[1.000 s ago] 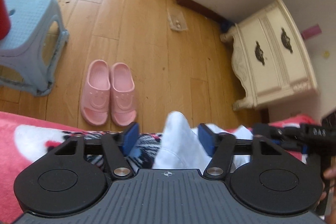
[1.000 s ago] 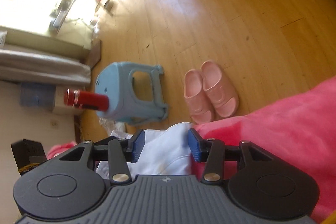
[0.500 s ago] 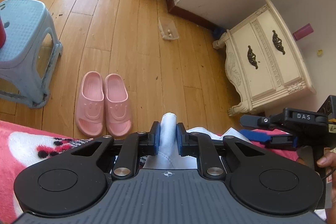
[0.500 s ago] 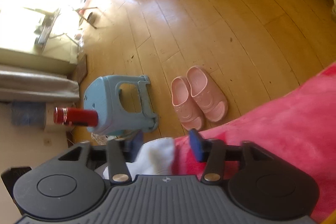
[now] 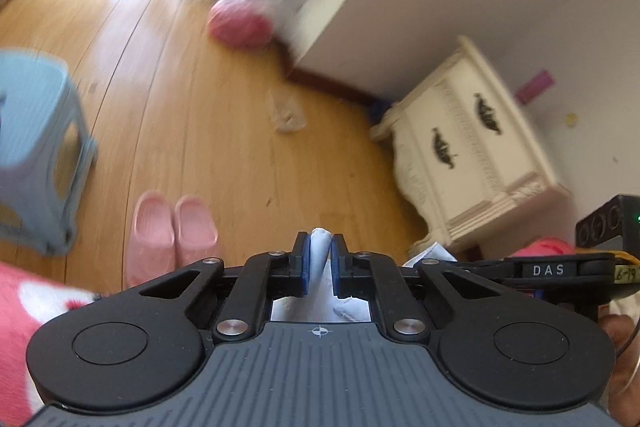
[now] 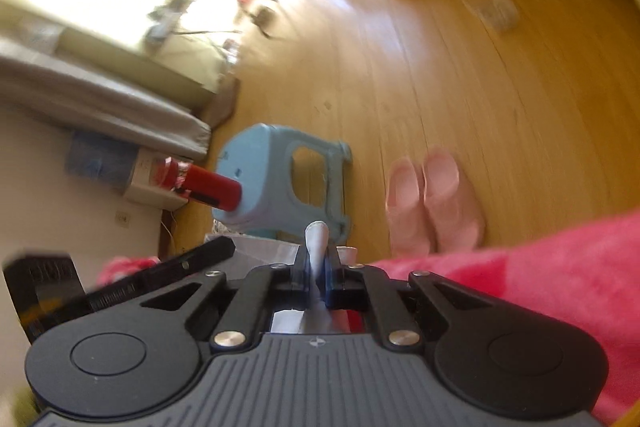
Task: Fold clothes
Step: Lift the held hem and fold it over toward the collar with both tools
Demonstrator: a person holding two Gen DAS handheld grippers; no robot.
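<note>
Wooden floor [image 5: 168, 99] beyond a pink blanket [image 6: 540, 267]; left gripper [image 5: 320, 247] and right gripper [image 6: 318, 255], jaws just closed, each pinch a fold of the white garment [image 5: 320, 267] above the blanket.

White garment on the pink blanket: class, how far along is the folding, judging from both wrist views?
Done: both grips are made. The left gripper and right gripper, jaws just closed, each pinch a ridge of the white garment. In hand: lifting it off the pink blanket. Left: every fold; none shows yet.
</note>
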